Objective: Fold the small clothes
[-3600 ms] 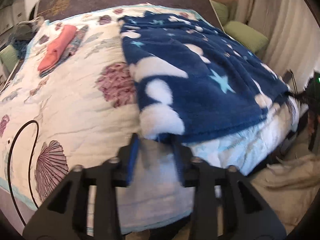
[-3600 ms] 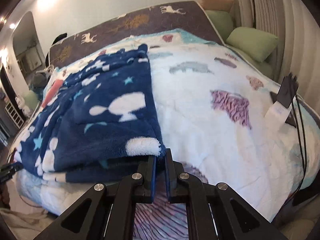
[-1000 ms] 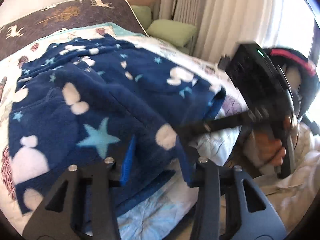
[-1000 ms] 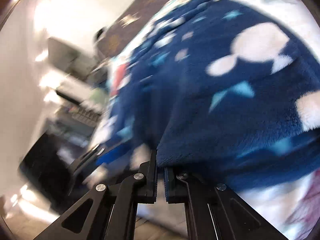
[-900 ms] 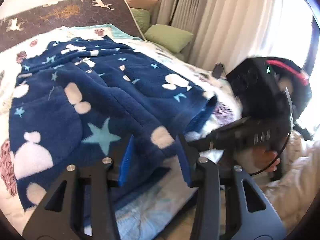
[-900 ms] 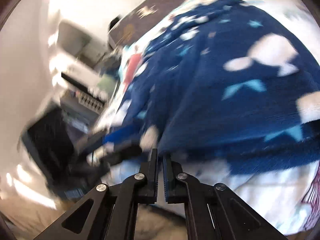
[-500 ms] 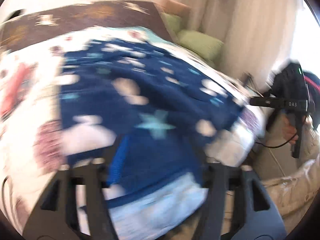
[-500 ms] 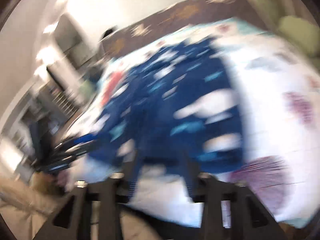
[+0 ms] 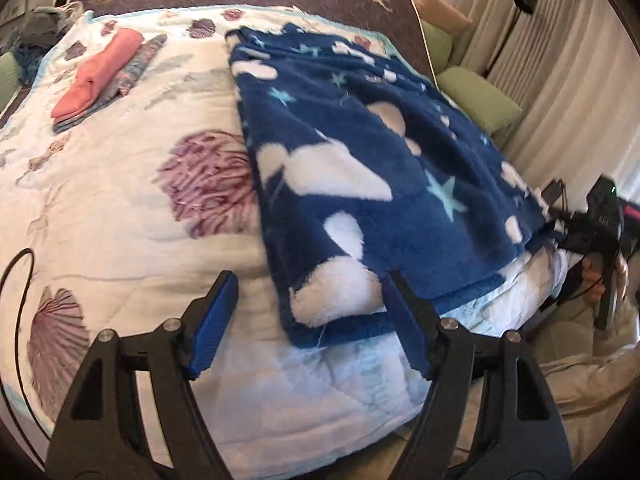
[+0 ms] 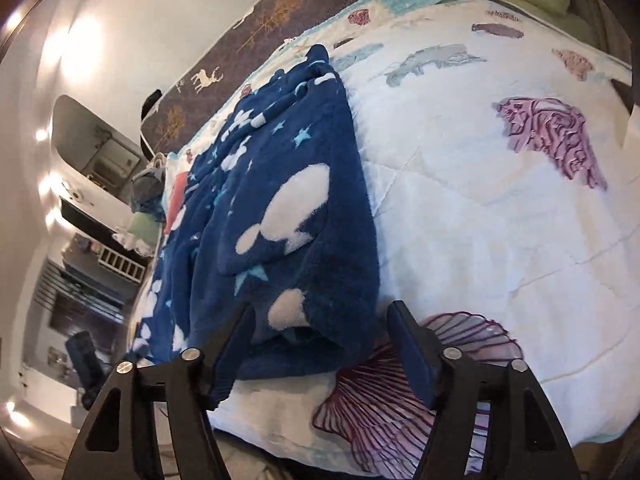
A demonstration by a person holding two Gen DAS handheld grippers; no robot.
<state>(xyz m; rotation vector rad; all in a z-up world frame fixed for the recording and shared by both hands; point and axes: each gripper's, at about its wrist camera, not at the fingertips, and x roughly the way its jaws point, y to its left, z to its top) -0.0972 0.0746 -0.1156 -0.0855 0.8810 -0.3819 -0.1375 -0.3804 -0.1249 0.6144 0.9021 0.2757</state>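
**Hovering over the fleece at the bed's foot edge**

Lying folded lengthwise, the navy star blanket (image 9: pixel 360 168) runs from the foot edge of the bed (image 9: pixel 120 208) toward the headboard end. Both claws are spread wide, gripping nothing: the left gripper (image 9: pixel 308 316) points in at the blanket's near left corner, the right gripper (image 10: pixel 320 344) at its near right corner. Folded pink clothes (image 9: pixel 96 76) sit near the bed's far left corner.

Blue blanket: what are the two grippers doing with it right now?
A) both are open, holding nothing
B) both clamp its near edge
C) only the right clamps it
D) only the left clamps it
A: the left gripper and right gripper both show spread jaws with nothing pinched, and the blanket lies folded on the bed.
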